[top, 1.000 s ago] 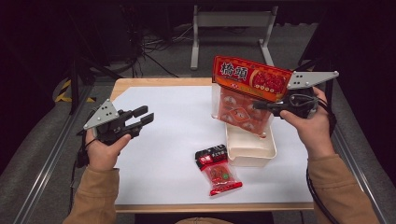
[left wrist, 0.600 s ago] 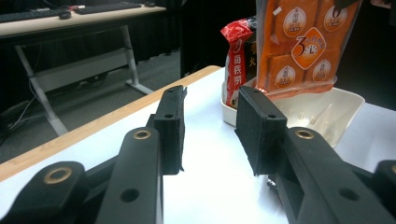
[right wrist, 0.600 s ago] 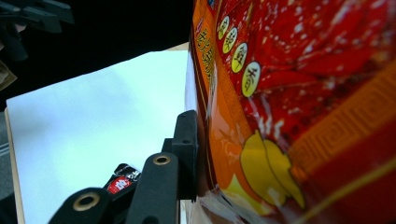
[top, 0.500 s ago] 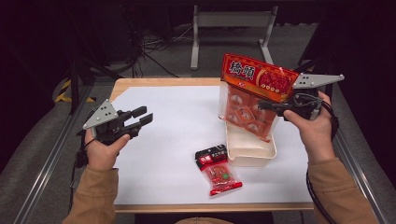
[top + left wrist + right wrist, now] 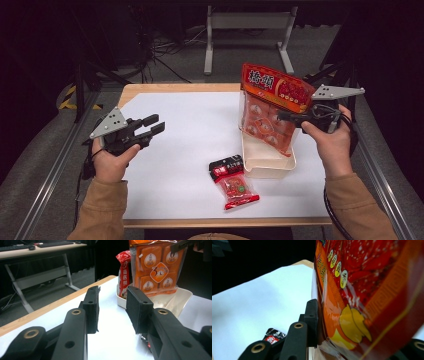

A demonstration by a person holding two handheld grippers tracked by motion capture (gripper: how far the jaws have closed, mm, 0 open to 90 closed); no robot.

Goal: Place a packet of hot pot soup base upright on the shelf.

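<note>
Lifted a little higher and carried a little toward the right than a second ago: the big red snack bag (image 5: 272, 107), hanging now above the white tray (image 5: 267, 162) with its lower edge close over the tray's inside. Held at its right side by the right gripper (image 5: 285, 117), jaws pressed flat on the bag, one black pad (image 5: 313, 322) lying tight against the shiny red film in the right gripper view. Tilted slightly, top edge leaning to the left in the high view, clear window with round red sweets showing below the printed band. Seen from the left gripper view as an orange back side with round labels (image 5: 157, 267), hanging over the tray (image 5: 180, 298), and with a second, narrow red bag (image 5: 124, 275) standing just beside it at the tray's near wall. Resting in place at the left of the table, as before: the left gripper (image 5: 152, 125), held in the left hand (image 5: 110, 162), pointing toward the tray, jaws parted with nothing between the pads (image 5: 91, 307), only the white table sheet (image 5: 190, 130) visible through the gap. Lying flat on the sheet near the front edge, just beside the tray's near left corner and not touching it: a small red and black packet (image 5: 232, 182), unchanged in place. Right hand (image 5: 332, 142) raised beside the tray, sleeve coming in from the bottom right.
</note>
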